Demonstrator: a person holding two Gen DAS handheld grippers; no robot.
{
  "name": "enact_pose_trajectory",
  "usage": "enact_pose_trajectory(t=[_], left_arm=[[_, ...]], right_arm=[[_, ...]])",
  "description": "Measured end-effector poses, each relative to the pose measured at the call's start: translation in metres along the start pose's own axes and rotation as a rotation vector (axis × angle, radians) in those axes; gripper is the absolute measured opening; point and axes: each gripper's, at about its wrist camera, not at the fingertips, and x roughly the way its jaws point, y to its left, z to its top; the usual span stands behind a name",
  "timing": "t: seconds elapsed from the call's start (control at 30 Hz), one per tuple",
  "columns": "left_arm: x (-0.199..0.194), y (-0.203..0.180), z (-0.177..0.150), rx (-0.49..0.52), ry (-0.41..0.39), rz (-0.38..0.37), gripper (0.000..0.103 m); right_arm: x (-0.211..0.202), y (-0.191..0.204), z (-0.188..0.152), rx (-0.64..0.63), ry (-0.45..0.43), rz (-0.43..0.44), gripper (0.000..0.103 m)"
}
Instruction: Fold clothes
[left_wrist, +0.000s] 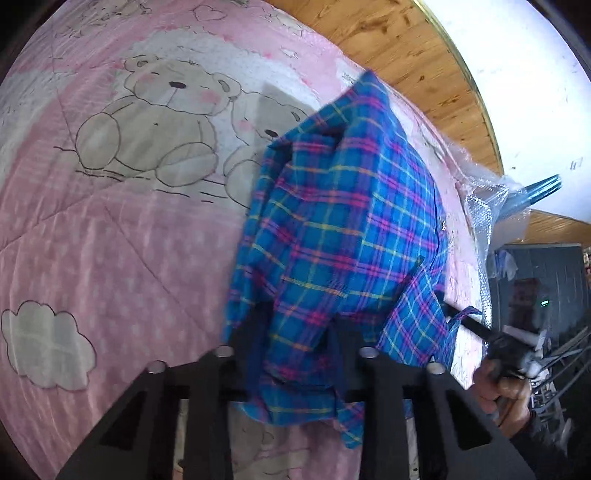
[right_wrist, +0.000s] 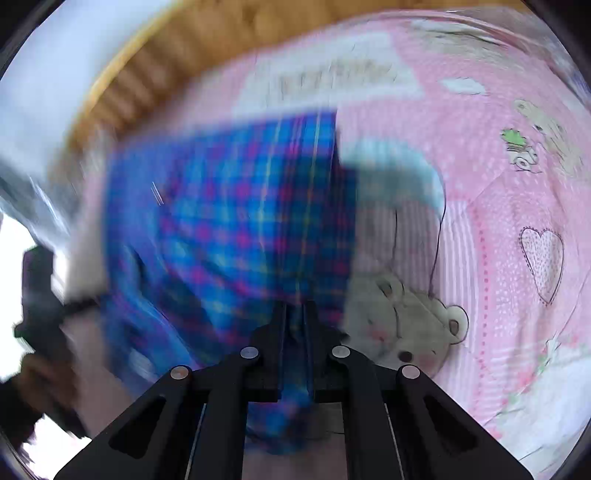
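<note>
A blue plaid shirt hangs lifted above the pink teddy-bear quilt, stretched between both grippers. My left gripper has a bunch of the shirt's cloth pinched between its black fingers, with folds draped over them. In the left wrist view the right gripper grips the shirt's far corner, with a hand behind it. The right wrist view is motion-blurred. In it the right gripper is shut with its jaws close together on an edge of the shirt. The left gripper shows as a dark blur at the left edge.
The quilt covers a bed. A wooden headboard runs along its far side below a white wall. Crinkled clear plastic lies at the bed's edge, and dark clutter stands beyond it.
</note>
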Motion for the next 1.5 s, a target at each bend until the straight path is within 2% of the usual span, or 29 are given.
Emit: enact_pose_trajectory(t=[0.17, 0.23, 0.27, 0.33, 0.4, 0.5, 0.6, 0.67, 0.73, 0.8, 0.83, 0.87, 0.93, 1.0, 1.03, 1.17, 1.2, 1.23, 1.27, 1.3, 1.33, 1.43, 1.5], left_arm=[[-0.010, -0.002, 0.001, -0.012, 0.013, -0.005, 0.019], [-0.021, -0.010, 0.003, -0.010, 0.018, -0.016, 0.020], [-0.029, -0.015, 0.007, -0.002, 0.000, -0.023, 0.022], [-0.047, -0.025, 0.014, 0.017, -0.044, -0.037, 0.037], [-0.051, -0.039, 0.032, 0.042, -0.084, -0.021, 0.042], [-0.036, -0.059, 0.063, 0.097, -0.107, 0.028, 0.042], [-0.004, -0.051, 0.076, 0.127, -0.069, 0.075, 0.041], [0.018, -0.030, 0.077, 0.117, -0.012, 0.123, 0.030], [0.021, -0.020, 0.076, 0.099, -0.032, 0.101, 0.026], [0.011, -0.015, 0.073, 0.043, -0.026, 0.072, 0.027], [0.005, -0.013, 0.071, 0.014, -0.023, 0.057, 0.030], [-0.004, -0.011, 0.066, -0.014, -0.030, 0.038, 0.032], [-0.024, -0.008, 0.049, -0.046, -0.043, 0.044, 0.051], [-0.040, -0.002, 0.025, -0.058, -0.055, 0.062, 0.064], [-0.041, -0.001, 0.013, -0.064, -0.045, 0.073, 0.065], [-0.015, 0.008, -0.023, -0.120, 0.043, 0.023, 0.065], [-0.012, 0.007, -0.028, -0.129, 0.042, 0.019, 0.065], [-0.012, 0.005, -0.032, -0.130, 0.004, 0.009, 0.065], [-0.011, 0.003, -0.033, -0.133, -0.001, 0.002, 0.064], [-0.010, 0.002, -0.033, -0.135, -0.001, -0.005, 0.033], [-0.009, 0.000, -0.033, -0.137, -0.001, -0.012, 0.015], [-0.029, -0.010, -0.023, -0.092, 0.002, -0.056, 0.007], [-0.053, -0.016, -0.009, -0.042, -0.010, -0.097, 0.006]], right_arm=[[-0.004, -0.004, 0.005, 0.018, 0.034, 0.030, 0.005], [-0.027, -0.005, 0.010, 0.032, 0.016, 0.055, 0.008], [-0.041, -0.005, 0.015, 0.033, -0.010, 0.063, 0.010], [-0.054, 0.000, 0.032, 0.011, -0.062, 0.056, 0.020], [-0.056, 0.008, 0.051, -0.028, -0.094, 0.046, 0.021], [-0.038, 0.020, 0.071, -0.089, -0.096, 0.008, 0.021], [-0.021, 0.013, 0.059, -0.101, -0.058, -0.040, 0.021], [-0.012, -0.005, 0.053, -0.066, -0.039, -0.050, 0.019], [-0.012, -0.018, 0.050, -0.024, -0.015, -0.019, 0.018], [-0.019, -0.023, 0.052, -0.013, 0.018, 0.012, 0.022], [-0.024, -0.025, 0.054, -0.022, 0.031, 0.026, 0.029], [-0.030, -0.027, 0.055, -0.032, 0.041, 0.039, 0.042], [-0.044, -0.032, 0.052, -0.040, 0.046, 0.058, 0.053], [-0.053, -0.038, 0.039, -0.024, 0.062, 0.091, 0.053], [-0.053, -0.040, 0.029, -0.003, 0.080, 0.119, 0.054], [-0.039, -0.043, -0.016, 0.111, 0.178, 0.242, 0.054], [-0.039, -0.041, -0.025, 0.120, 0.166, 0.249, 0.054], [-0.040, -0.038, -0.028, 0.122, 0.140, 0.243, 0.053], [-0.040, -0.036, -0.027, 0.129, 0.137, 0.243, 0.030], [-0.039, -0.034, -0.027, 0.137, 0.135, 0.244, 0.017], [-0.041, -0.030, -0.026, 0.131, 0.127, 0.234, 0.013], [-0.063, -0.010, -0.026, 0.088, 0.083, 0.183, 0.009], [-0.087, 0.001, -0.032, 0.107, 0.052, 0.204, 0.009]])
